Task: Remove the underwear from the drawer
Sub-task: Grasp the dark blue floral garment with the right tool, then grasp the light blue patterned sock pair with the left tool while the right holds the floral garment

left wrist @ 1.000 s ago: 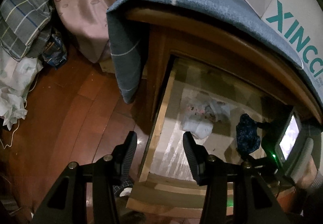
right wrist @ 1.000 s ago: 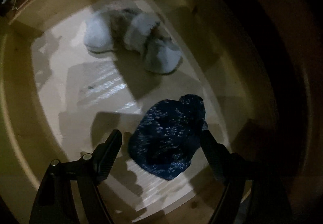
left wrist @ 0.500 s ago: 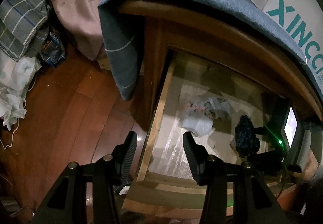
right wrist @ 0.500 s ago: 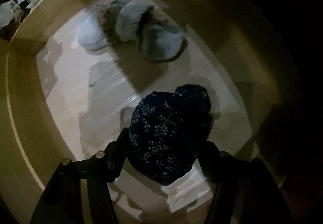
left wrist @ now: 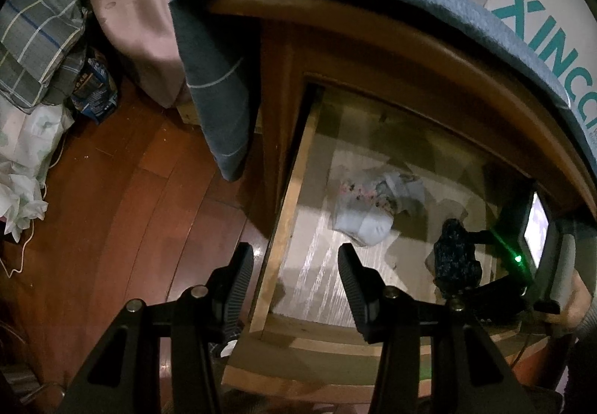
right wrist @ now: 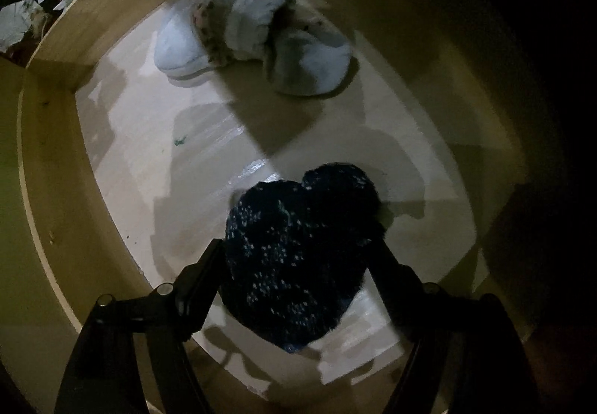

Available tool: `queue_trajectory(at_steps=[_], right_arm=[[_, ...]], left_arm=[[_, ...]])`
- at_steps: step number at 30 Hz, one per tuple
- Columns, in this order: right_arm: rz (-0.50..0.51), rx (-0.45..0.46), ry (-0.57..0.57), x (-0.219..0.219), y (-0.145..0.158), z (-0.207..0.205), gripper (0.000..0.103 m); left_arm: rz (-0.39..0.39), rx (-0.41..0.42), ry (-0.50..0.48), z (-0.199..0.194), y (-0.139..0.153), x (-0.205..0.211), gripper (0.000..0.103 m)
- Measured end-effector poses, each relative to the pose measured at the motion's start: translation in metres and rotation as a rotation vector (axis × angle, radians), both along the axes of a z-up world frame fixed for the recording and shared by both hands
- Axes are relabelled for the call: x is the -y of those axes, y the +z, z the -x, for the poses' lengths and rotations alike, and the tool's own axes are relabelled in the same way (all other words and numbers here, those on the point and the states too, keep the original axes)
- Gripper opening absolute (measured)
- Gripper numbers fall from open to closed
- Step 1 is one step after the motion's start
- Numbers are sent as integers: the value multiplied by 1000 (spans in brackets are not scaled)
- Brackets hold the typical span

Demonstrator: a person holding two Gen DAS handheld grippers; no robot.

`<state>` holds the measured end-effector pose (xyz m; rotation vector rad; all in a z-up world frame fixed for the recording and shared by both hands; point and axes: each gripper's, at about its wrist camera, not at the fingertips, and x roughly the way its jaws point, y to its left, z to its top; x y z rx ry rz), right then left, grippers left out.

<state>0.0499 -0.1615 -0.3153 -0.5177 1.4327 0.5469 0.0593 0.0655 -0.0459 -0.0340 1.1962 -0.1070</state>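
While its jaws open astride the dark underwear (right wrist: 294,264), the right gripper (right wrist: 298,261) has its fingertips hidden; contact is unclear.

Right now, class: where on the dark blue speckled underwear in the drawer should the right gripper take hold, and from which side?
Grip the dark blue underwear across the middle of its bunched mound, from straight above. It lies in a rounded heap on the drawer floor, apart from the pale underwear. The right gripper already straddles it, jaws opening.
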Motion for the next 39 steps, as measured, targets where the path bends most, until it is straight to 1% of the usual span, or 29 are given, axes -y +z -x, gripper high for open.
queue_trajectory(at_steps=[5,7,9,10,11,12,13,18,19,21,26,27,28,29,30,32,33,34,35,36,37,39], right_arm=[[-22,1,0,-3,-19,6,77],[-14,-4,13,-6,-23,6,72],[-8,-10,12,-4,-24,-2,63],[-2,-13,11,-4,-27,-2,60],[2,-17,11,-7,-27,-3,54],[12,-20,13,-9,-25,-12,44],[20,-25,7,-10,-26,-14,41],[63,-59,4,-18,-41,-11,33],[76,-50,-1,-20,-42,-10,32],[85,-60,-23,-25,-44,-5,32],[83,-39,-123,-33,-34,-2,32],[73,-46,-159,-33,-32,-1,32],[48,-48,-201,-37,-26,-5,32],[1,-31,-251,-37,-19,-5,32],[-26,-30,-283,-36,-17,-5,32],[-105,-25,-389,-34,-12,-3,32],[-130,-16,-427,-31,-8,-9,32],[-163,-17,-473,-32,-7,-7,32],[-176,-11,-504,-35,-5,0,32],[-187,-3,-543,-39,-3,-2,32],[-202,-2,-582,-49,1,4,32],[-214,15,-646,-53,5,9,32]], left_arm=[[-12,-2,-15,1,-2,4,48],[-20,-5,-19,2,-4,4,48],[-21,-6,-22,1,-4,5,48],[-28,-8,-26,2,-5,6,48],[-32,-11,-30,1,-6,7,48],[-36,-15,-35,1,-8,8,48],[-38,-16,-39,1,-8,9,48],[-53,-4,-38,0,-10,12,48],[-60,-1,-39,1,-10,13,48],[-80,4,-51,1,-11,16,48],[-115,9,-88,2,-14,24,48],[-109,3,-96,2,-15,25,48],[-96,-4,-105,1,-16,27,48],[-85,-11,-117,1,-17,29,48],[-84,-22,-148,1,-19,34,48],[-121,-11,-196,5,-20,43,48],[-132,3,-221,7,-18,48,48],[-137,11,-242,9,-17,51,48],[-140,17,-260,10,-17,53,48],[-135,19,-270,12,-16,54,48],[-140,20,-289,13,-16,57,48],[-164,15,-335,14,-18,64,48]])
